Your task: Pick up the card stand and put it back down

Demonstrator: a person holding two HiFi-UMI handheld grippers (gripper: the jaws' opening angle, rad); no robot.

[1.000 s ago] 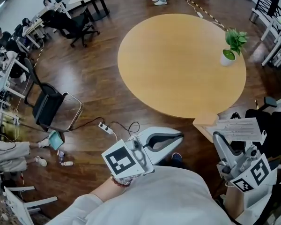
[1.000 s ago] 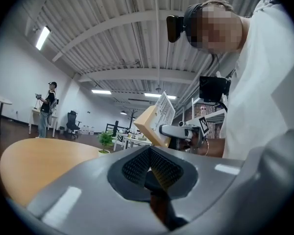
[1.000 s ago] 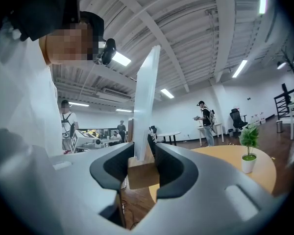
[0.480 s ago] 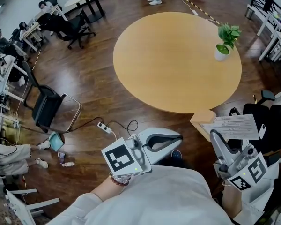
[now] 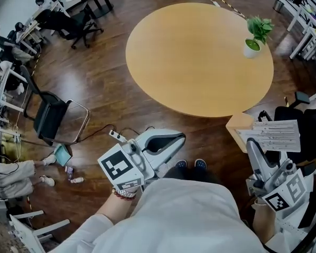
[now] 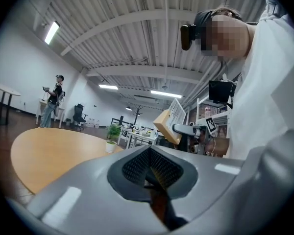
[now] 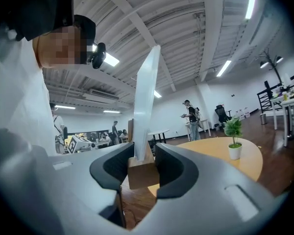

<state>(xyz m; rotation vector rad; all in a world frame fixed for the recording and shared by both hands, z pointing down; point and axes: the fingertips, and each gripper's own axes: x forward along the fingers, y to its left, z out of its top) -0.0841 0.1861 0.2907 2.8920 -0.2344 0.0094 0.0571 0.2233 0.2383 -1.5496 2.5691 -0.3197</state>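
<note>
Card stand [image 5: 268, 135] is off the worktop [image 5: 200, 57]. From the head view it hangs at the person's right, just past the round top's near edge, in the right tongs [image 5: 251, 144]. The left tongs [image 5: 171, 140] sit low over the floor, carrying nothing.

In the left gripper view, the left tongs [image 6: 149, 153] are clenched, with nothing between them. The stand [image 6: 171, 124] shows beyond them, tilted in the air.

In the right gripper view, the right tongs [image 7: 139, 168] are clamped on the stand's wooden base, with the white card [image 7: 146, 92] rising upright above.

To set it down well, I'd bring it over bare worktop [image 7: 220, 153] clear of the plant [image 7: 233, 141], level the base, lower until it sits flat, and only then let go.
</note>
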